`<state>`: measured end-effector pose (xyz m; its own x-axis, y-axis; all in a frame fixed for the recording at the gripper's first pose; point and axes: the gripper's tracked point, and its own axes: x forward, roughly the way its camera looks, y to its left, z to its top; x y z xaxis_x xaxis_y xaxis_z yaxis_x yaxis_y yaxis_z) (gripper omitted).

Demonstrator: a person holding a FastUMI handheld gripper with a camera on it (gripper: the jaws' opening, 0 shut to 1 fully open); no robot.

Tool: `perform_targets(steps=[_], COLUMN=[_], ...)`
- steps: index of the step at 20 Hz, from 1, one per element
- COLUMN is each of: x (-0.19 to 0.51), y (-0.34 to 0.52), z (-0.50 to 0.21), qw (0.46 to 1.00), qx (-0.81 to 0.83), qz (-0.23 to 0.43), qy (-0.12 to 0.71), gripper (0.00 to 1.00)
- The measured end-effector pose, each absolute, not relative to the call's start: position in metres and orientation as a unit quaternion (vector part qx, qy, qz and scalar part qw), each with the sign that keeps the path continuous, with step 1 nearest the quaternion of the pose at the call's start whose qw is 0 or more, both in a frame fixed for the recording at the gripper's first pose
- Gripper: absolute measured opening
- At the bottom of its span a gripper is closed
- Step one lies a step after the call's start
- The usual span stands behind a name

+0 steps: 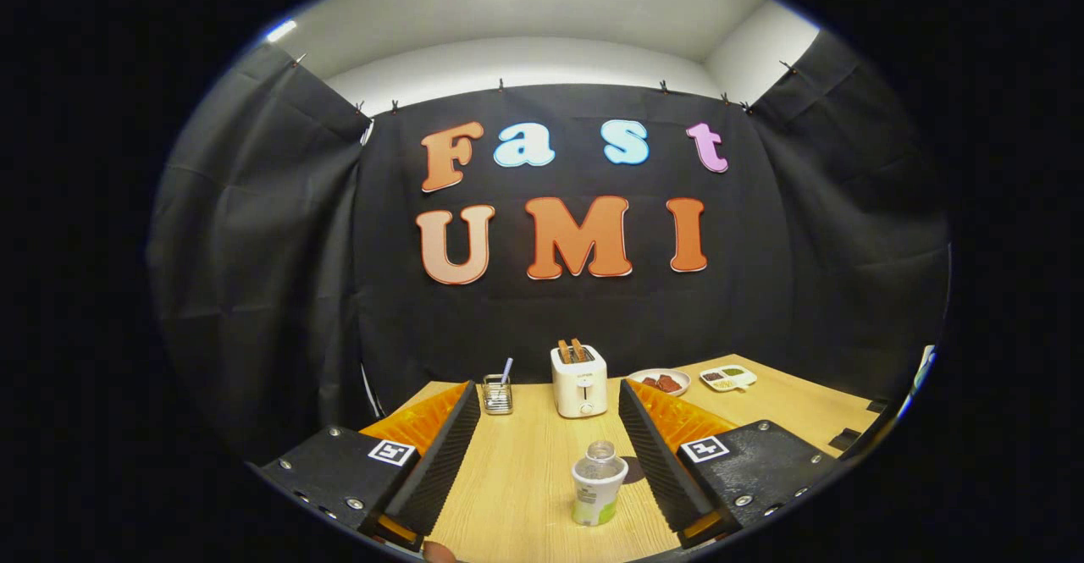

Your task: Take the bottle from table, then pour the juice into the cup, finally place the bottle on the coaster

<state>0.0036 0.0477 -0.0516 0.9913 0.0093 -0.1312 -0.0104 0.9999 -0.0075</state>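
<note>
My gripper point(549, 394) is open, its two ribbed black fingers spread wide over the wooden table point(525, 478). Between them, closer to the right finger, stands a white cup point(595, 495) with a green band at its base. A clear bottle point(601, 451) shows its top just behind the cup's rim; the cup hides its lower part, so I cannot tell how far apart they stand. A dark round coaster point(635, 470) peeks out to the right of the cup, beside the right finger. Neither finger touches anything.
A white toaster point(578, 381) with toast in it stands beyond the fingertips at the table's back. Left of it is a wire holder point(497, 394) with a straw. To the right lie a plate of food point(660, 382) and a white dish point(728, 378).
</note>
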Motion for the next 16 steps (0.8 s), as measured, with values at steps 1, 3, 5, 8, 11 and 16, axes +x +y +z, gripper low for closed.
perform_targets(steps=[1,3,5,8,11,16], x=[0.007,0.014,0.021,0.029,0.038,0.045], y=[0.043,0.036,0.03,0.022,0.018,0.012], z=[-0.058,-0.074,-0.09,-0.112,-0.139,-0.184], qw=[0.997,0.996,0.995,0.993,0.99,0.984], qx=[-0.001,0.001,0.0,-0.004,-0.014,-0.028], qz=[0.0,-0.004,-0.009,-0.016,-0.018,-0.024], qy=[0.071,0.084,0.1,0.119,0.141,0.176], gripper=[0.98,0.98,0.98,0.98,0.98,0.98])
